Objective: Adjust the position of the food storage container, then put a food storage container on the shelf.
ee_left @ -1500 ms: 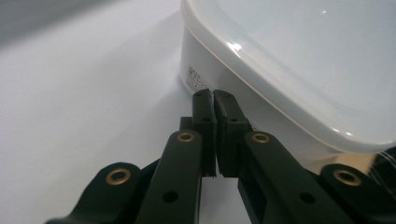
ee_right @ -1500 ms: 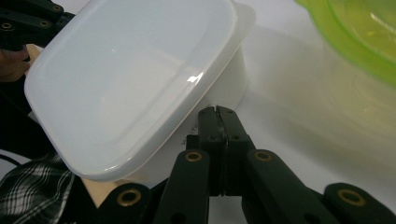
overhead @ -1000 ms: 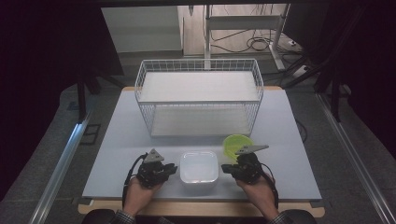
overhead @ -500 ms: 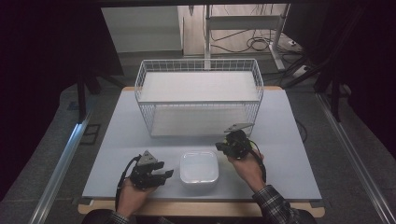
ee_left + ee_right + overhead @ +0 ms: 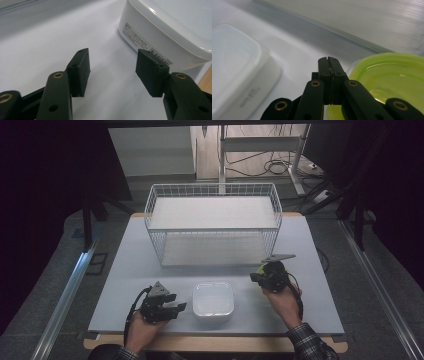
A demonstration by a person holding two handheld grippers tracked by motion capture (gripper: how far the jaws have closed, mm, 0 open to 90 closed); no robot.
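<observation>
The white square plastic container with its lid on (image 5: 213, 300) sits at the near middle of the pale grey table top (image 5: 125, 270), between my two hands. Starting at the left: my left gripper (image 5: 178, 308) rests low on the table just beside the container's left wall. Its jaws have just been opening and now stand about halfway apart, with bare table between the pads and nothing held; in the left gripper view the container's labelled side (image 5: 150, 42) lies just past the right pad. Behind the container stands the white wire basket (image 5: 212, 222). Over on the right, my right gripper (image 5: 256, 277) has its jaws pressed tight together, pinching the rim of the lime-green translucent plastic lid (image 5: 392, 77), which hangs beside the container (image 5: 234, 67).
</observation>
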